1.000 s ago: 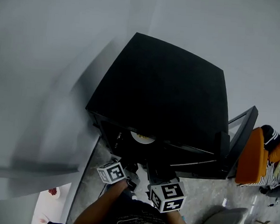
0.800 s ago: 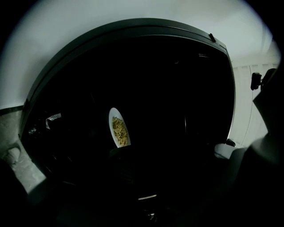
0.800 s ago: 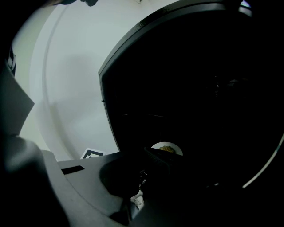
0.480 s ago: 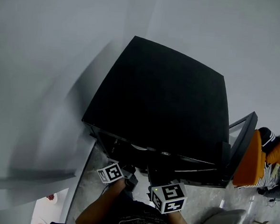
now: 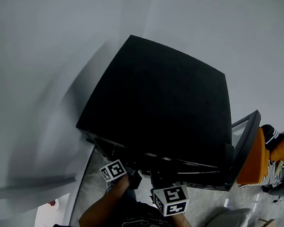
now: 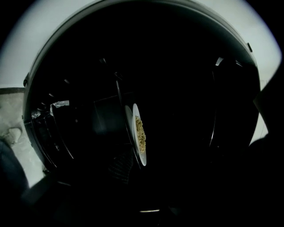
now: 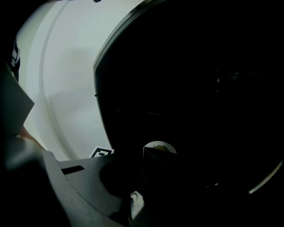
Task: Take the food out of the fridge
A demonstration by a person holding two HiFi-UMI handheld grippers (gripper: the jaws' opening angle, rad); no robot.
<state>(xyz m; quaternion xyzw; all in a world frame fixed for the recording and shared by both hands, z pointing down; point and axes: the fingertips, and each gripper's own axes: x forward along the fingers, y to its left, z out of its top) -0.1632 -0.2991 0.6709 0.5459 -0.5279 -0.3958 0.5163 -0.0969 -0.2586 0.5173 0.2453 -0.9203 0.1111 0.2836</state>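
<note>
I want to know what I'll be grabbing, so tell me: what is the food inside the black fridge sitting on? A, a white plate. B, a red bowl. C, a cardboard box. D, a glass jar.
A: the left gripper view shows the yellowish, grainy food lying on a white plate inside the dark fridge.

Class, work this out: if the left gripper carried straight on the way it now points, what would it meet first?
Probably the white plate of food inside the dark fridge, almost dead ahead, though depth is unclear. The jaws of the left gripper have just been opening, with nothing seen between them.
</note>
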